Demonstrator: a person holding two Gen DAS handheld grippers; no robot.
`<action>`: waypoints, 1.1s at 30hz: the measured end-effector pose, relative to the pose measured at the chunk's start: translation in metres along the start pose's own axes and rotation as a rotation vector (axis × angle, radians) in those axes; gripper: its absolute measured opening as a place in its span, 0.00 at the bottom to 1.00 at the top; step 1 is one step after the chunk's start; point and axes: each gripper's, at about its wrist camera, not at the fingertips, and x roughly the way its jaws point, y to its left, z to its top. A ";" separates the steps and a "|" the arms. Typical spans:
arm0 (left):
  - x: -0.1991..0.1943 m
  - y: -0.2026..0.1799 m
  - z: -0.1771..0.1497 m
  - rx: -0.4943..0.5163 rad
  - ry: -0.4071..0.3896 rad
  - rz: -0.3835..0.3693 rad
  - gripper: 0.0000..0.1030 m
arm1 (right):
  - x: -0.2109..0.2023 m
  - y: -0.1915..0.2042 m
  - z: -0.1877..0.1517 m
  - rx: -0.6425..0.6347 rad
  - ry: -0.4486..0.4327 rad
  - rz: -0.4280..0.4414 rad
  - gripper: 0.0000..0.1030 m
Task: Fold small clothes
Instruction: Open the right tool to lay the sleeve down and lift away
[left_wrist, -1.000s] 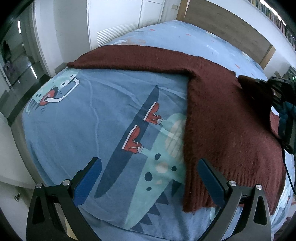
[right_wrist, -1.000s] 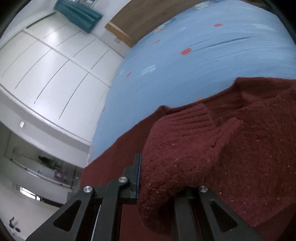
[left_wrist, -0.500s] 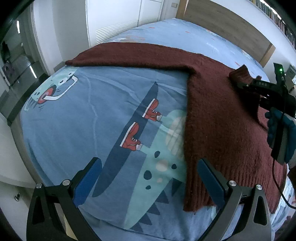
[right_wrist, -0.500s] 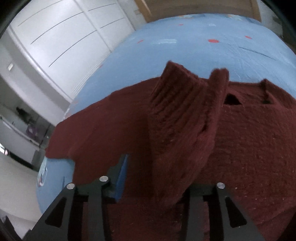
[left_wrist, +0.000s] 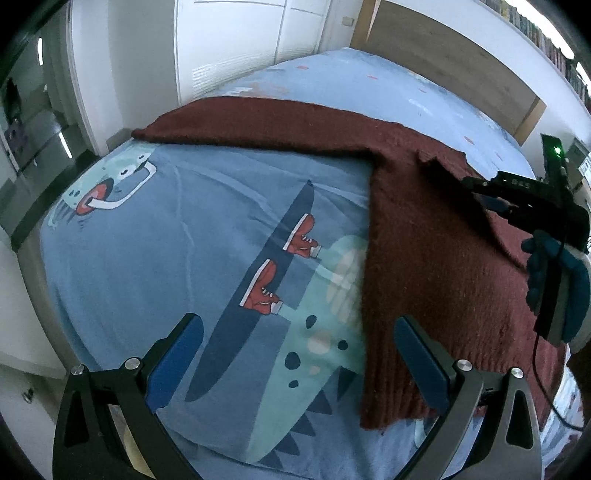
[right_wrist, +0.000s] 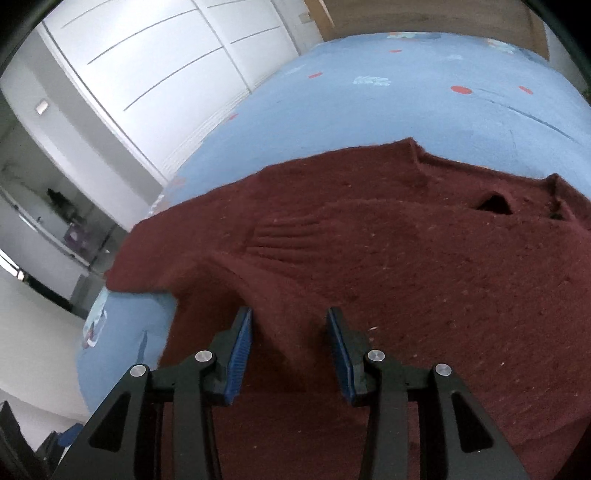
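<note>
A dark red knit sweater (left_wrist: 436, 236) lies on a blue bed; one sleeve (left_wrist: 258, 122) stretches out to the far left. In the right wrist view the other sleeve (right_wrist: 295, 236) lies folded across the sweater body (right_wrist: 461, 295), ribbed cuff up. My right gripper (right_wrist: 290, 332) is open, its blue pads on either side of a fold of the sleeve without clamping it. It shows in the left wrist view (left_wrist: 491, 195) over the sweater's right part, held by a teal-gloved hand. My left gripper (left_wrist: 295, 354) is wide open and empty above the sweater's bottom left hem.
The bed sheet (left_wrist: 166, 240) has a cartoon print with red shoes (left_wrist: 262, 291). The bed's near and left edges drop to the floor. White wardrobes (right_wrist: 147, 74) stand beyond the bed, and a wooden headboard (left_wrist: 443, 55) runs along the far side.
My right gripper has carried the sleeve across the sweater body, lowered it and opened; the sleeve now lies flat. My left gripper has stayed open and nearly still.
</note>
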 end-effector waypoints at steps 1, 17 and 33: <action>0.001 0.000 0.001 0.000 0.006 0.000 0.99 | -0.003 0.001 -0.001 0.004 -0.004 0.013 0.41; 0.003 0.004 0.003 0.005 -0.006 -0.006 0.99 | -0.010 -0.026 -0.020 0.005 -0.034 -0.195 0.50; 0.000 -0.001 0.007 0.019 -0.012 -0.008 0.99 | -0.078 -0.022 -0.061 0.013 -0.132 -0.250 0.54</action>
